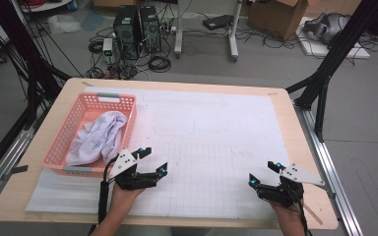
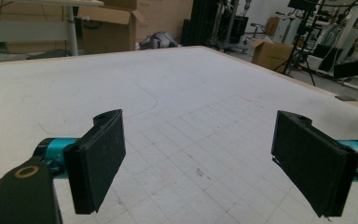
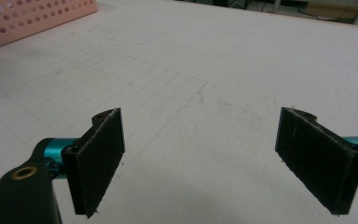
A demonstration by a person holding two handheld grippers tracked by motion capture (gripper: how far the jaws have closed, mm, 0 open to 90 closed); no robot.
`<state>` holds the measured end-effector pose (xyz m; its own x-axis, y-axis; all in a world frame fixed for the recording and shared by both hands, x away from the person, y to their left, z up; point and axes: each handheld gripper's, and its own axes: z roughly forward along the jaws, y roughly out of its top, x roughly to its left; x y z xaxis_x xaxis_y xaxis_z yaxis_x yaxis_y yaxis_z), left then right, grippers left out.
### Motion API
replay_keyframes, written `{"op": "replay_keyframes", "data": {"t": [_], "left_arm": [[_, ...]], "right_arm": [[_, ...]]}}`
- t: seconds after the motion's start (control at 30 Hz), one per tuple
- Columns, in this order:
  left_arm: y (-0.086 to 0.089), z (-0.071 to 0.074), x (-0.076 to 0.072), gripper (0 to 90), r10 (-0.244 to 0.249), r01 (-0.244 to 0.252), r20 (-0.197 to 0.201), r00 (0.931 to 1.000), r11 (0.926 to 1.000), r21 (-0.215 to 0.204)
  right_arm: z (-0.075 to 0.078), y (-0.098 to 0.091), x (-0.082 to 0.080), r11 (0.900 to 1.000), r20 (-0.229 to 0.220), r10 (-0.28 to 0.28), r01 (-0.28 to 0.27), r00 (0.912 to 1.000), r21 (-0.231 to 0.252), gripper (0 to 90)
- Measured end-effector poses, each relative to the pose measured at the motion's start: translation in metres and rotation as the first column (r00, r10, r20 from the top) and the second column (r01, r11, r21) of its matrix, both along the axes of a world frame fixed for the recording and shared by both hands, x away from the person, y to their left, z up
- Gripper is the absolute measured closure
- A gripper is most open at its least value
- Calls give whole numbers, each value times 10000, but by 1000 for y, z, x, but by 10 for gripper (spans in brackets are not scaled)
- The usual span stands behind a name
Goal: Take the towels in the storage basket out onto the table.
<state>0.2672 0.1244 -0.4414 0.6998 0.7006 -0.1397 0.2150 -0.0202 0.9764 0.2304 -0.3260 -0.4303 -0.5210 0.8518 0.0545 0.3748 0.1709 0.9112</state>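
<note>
A pink perforated basket (image 1: 59, 147) stands on the table's left side with a white patterned cloth (image 1: 100, 135) bundled inside it. My left gripper (image 1: 153, 161) hovers just right of the basket's near corner, jaws wide open and nothing between them. In the left gripper view, the left gripper (image 2: 200, 163) looks across the bare gridded sheet. Near the table's front right, my right gripper (image 1: 263, 173) is also open and holds nothing. The right gripper view has the right gripper (image 3: 200, 163) over the sheet, with the basket's wall (image 3: 32, 21) at the far upper left.
A white gridded paper sheet (image 1: 211, 132) covers most of the wooden table (image 1: 300, 128). Black frame struts (image 1: 330, 54) stand at the right and left edges. Computer towers (image 1: 137, 32), cables and cardboard boxes (image 1: 275, 17) lie on the floor beyond the far edge.
</note>
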Motion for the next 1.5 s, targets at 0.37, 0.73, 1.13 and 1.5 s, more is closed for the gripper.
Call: {"op": "replay_keyframes", "data": {"t": [0.37, 0.73, 1.13, 1.5], "left_arm": [[0, 0, 2, 178, -56, 55, -182, 9998, 10000, -70], [-2, 13, 1, 200, -173, 173, -2, 9999, 9997, -143], [16, 53, 0, 182, -58, 52, 292, 9996, 9998, 185], [54, 87, 15, 176, 693, -697, 369, 9969, 9975, 110]], "right_arm": [[-3, -1, 3, 10000, -17, -12, 12, 10000, 56, 145], [-1, 2, -5, 9997, -21, 241, -241, 9997, -63, 147], [0, 2, -7, 9998, -128, 209, -208, 9997, 28, 148], [-2, 5, -5, 9990, -169, 419, -422, 9990, -135, 149]]}}
